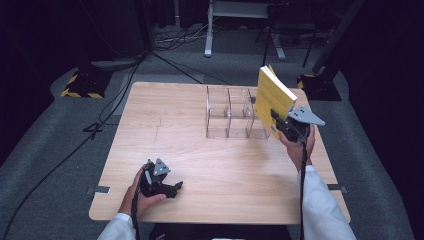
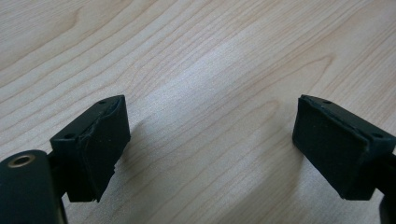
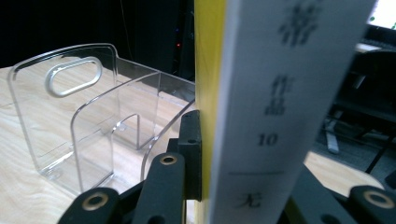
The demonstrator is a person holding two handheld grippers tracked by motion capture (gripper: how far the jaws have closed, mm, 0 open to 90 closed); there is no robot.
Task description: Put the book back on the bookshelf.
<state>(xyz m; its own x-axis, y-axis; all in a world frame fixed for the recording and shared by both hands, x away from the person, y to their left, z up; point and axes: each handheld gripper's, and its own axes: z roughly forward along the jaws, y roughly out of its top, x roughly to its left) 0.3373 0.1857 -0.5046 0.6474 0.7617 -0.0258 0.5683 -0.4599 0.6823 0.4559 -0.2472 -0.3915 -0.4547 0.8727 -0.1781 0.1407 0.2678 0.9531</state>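
Observation:
A yellow book [image 1: 272, 97] is held up in the air at the table's right, tilted, just right of a clear acrylic divider rack [image 1: 230, 117]. My right gripper [image 1: 281, 125] is shut on the book's lower edge. In the right gripper view the book's yellow cover [image 3: 209, 70] and white spine [image 3: 280, 102] stand upright between the jaws, with the rack [image 3: 88, 121] to their left. My left gripper [image 1: 172, 187] rests low near the table's front left, open, with bare wood between its pads [image 2: 95, 149].
The wooden table [image 1: 175, 125] stands on grey carpet. Cables, a yellow-black striped stand base [image 1: 80, 87] and metal frame legs [image 1: 210, 30] lie beyond the far edge.

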